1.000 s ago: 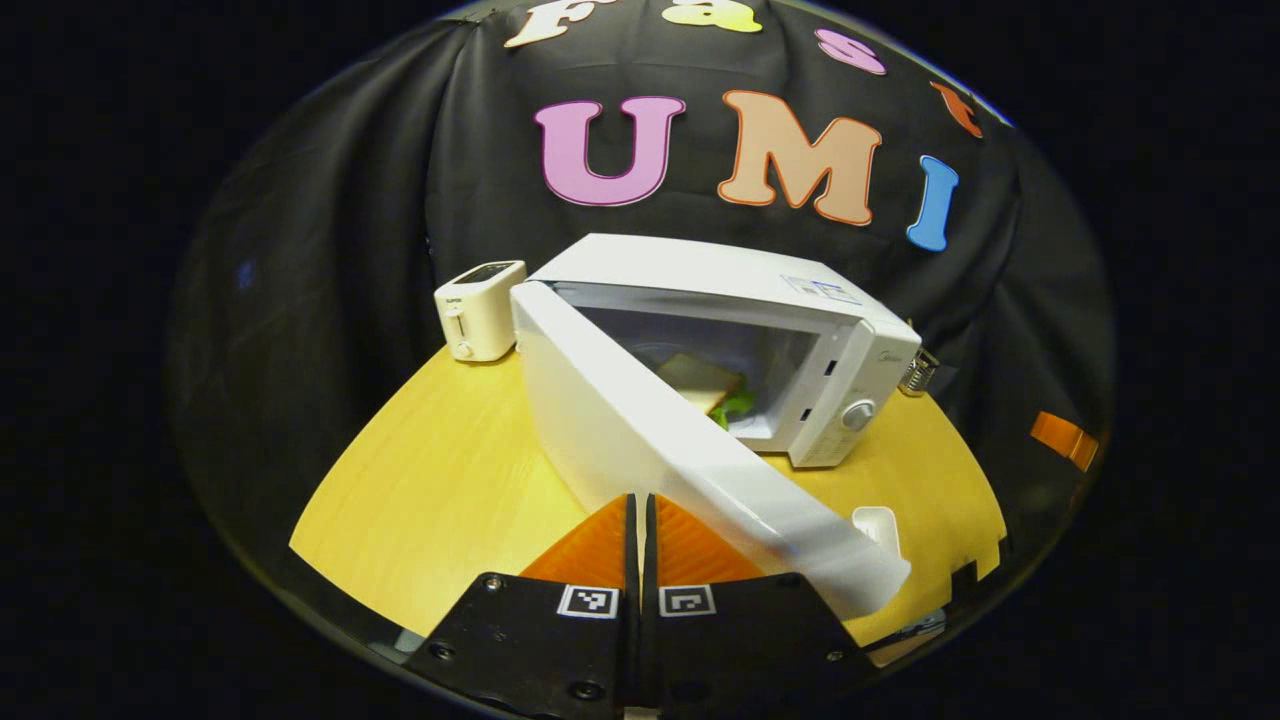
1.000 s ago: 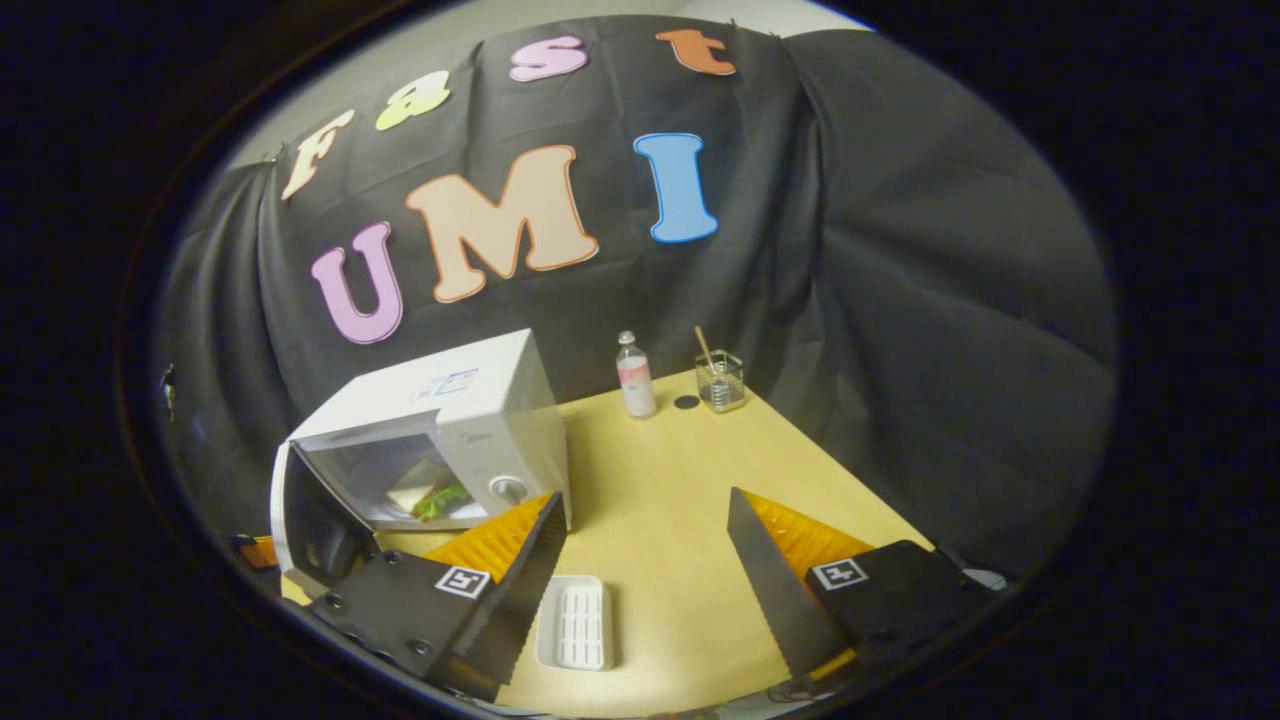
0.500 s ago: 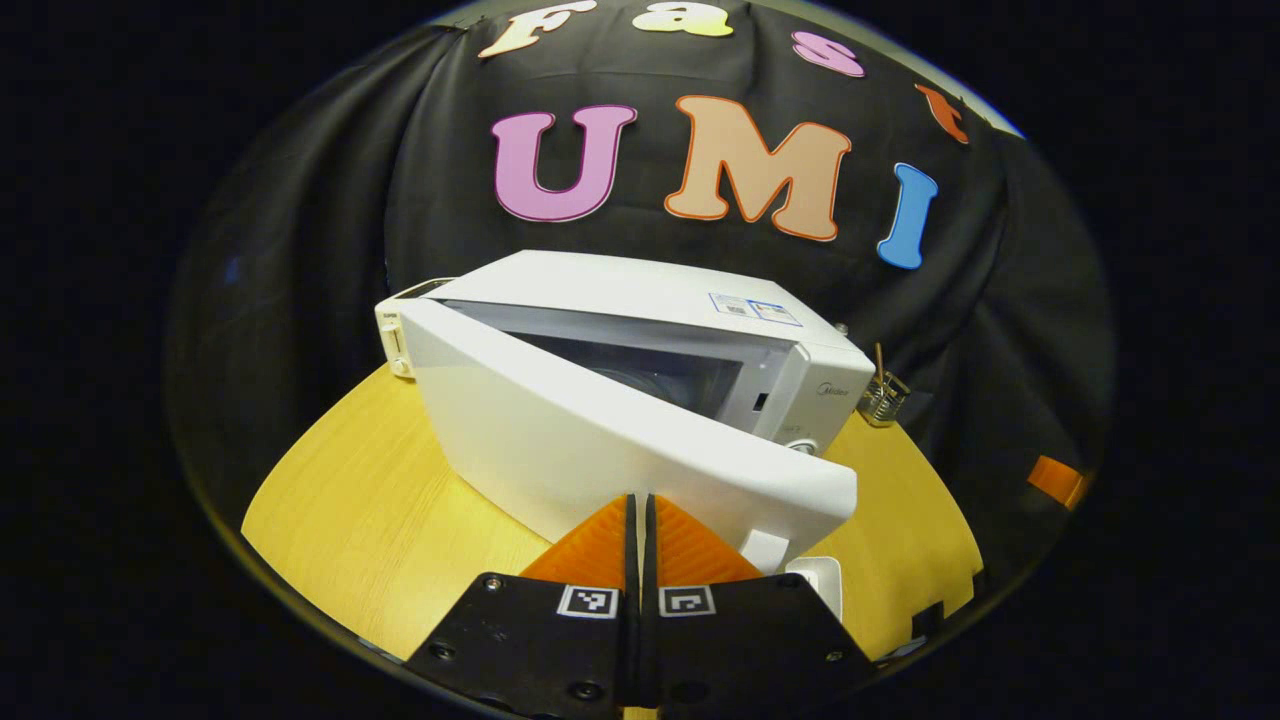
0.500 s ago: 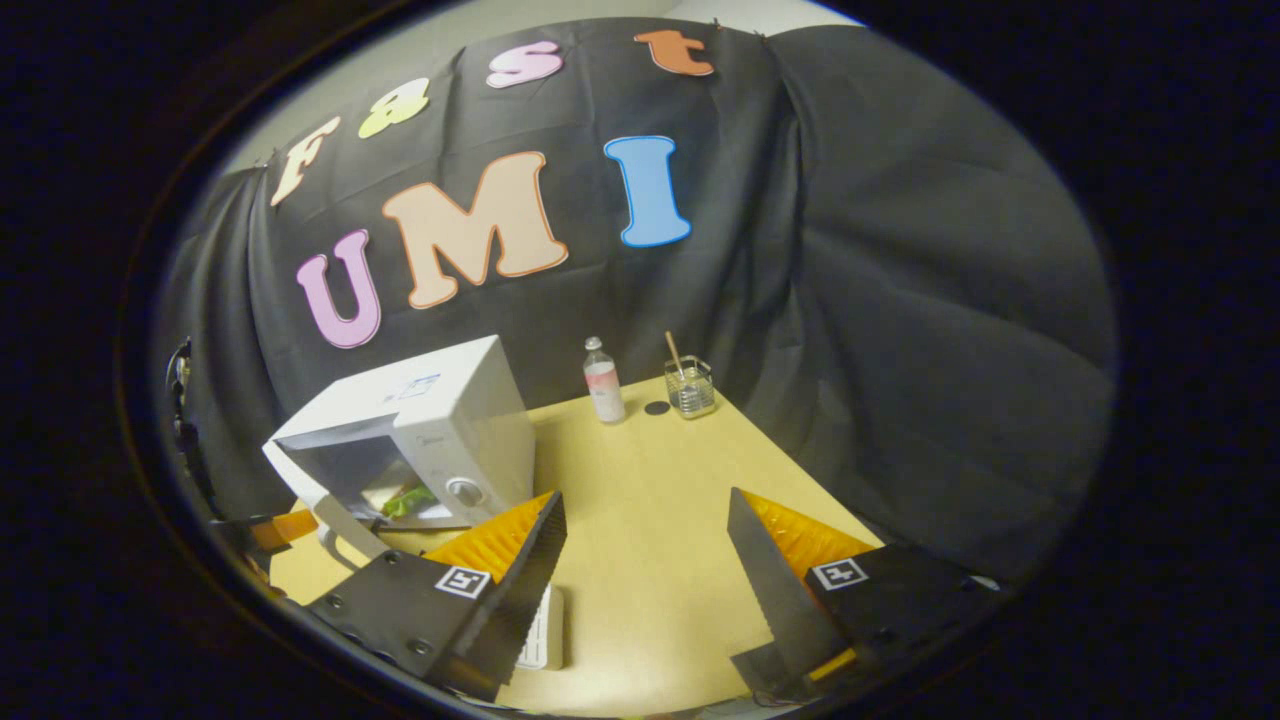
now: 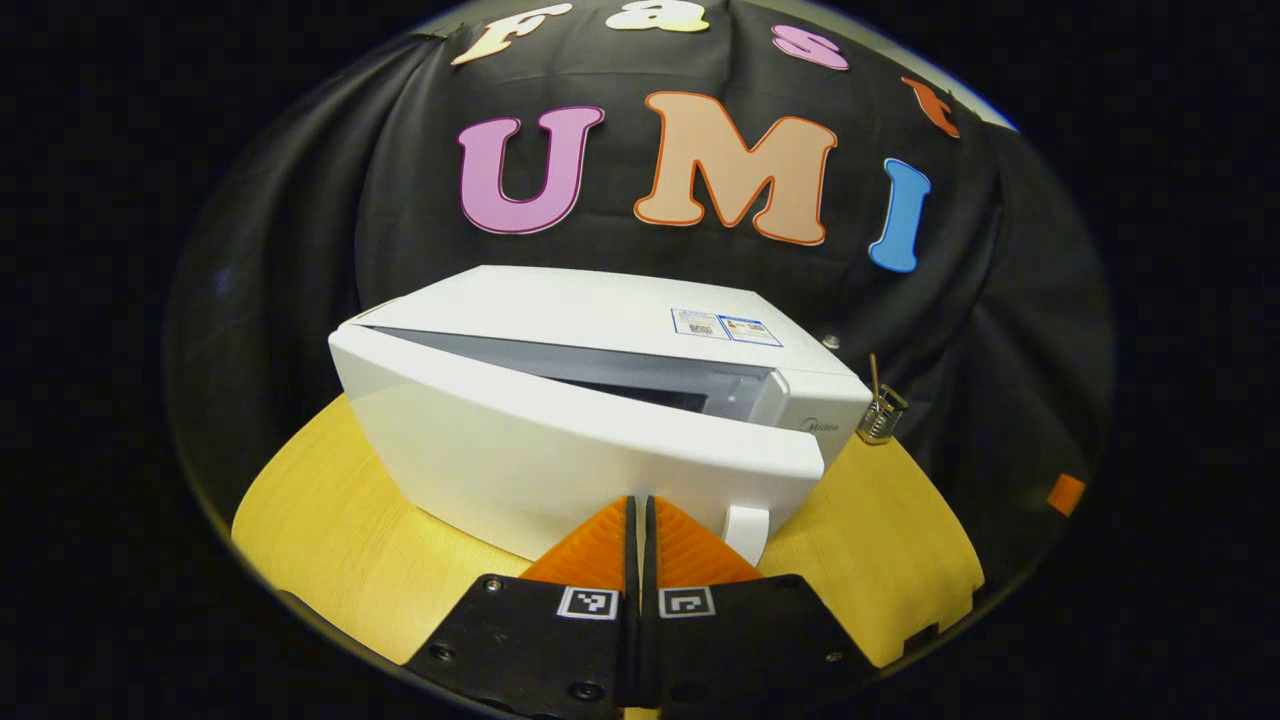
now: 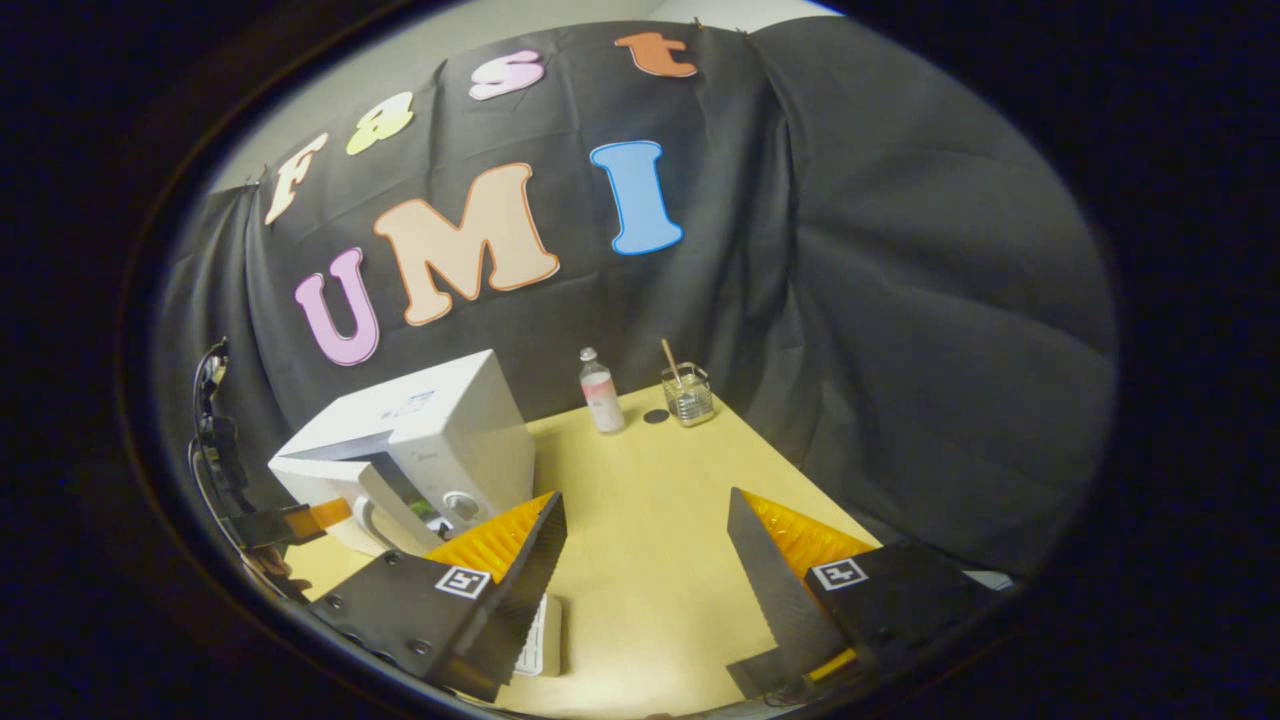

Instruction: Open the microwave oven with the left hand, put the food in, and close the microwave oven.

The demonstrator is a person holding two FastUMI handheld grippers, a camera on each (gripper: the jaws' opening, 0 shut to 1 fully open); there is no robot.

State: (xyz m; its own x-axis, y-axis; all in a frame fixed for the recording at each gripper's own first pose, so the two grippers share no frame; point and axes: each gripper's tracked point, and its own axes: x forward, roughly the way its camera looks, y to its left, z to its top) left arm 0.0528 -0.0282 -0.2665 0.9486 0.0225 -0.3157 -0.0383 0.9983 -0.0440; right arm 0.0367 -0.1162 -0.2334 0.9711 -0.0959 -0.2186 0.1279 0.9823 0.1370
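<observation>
White microwave door nearly closed, apparently touching closed left claw, right claw wide, well apart.

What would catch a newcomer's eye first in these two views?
The boxy white microwave oven dominates the left gripper view, its white door swung nearly closed with a narrow gap left at the top. The left gripper, fingers together, sits right against the door's lower edge. In the right gripper view the right gripper hangs open over the light wooden table, with a small clear plastic bottle far back.
</observation>
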